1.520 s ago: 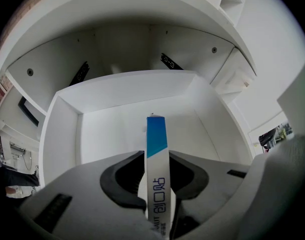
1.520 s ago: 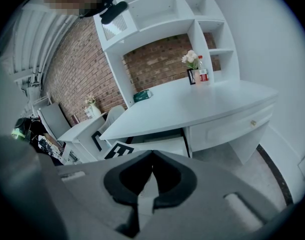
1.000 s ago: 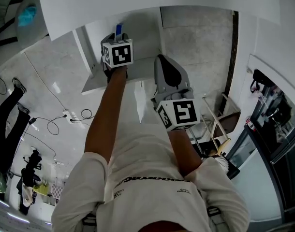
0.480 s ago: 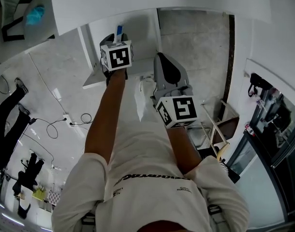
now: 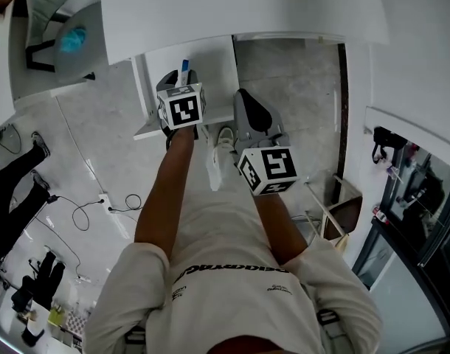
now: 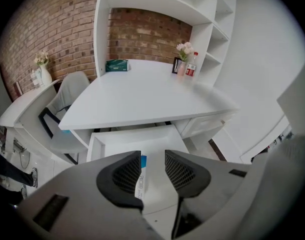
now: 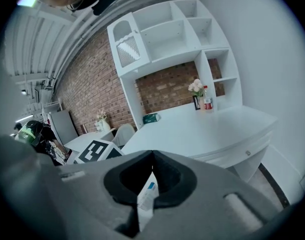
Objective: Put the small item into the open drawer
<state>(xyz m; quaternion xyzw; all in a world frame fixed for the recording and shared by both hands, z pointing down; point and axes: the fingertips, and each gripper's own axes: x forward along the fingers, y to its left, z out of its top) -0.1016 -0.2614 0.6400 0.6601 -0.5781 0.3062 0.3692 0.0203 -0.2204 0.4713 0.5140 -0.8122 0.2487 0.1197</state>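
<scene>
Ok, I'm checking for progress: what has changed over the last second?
Little. The left gripper seems to have drawn back slightly toward the open drawer's front edge, jaws apart, a blue-capped tube beside one jaw. The right gripper stays shut on a white, blue-printed packet. Nothing was visibly taken or released.

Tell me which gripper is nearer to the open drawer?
Left. The left gripper is over the open drawer, jaws apart round a blue-tipped tube; the right gripper, shut on a small packet, is beside its right edge.
</scene>
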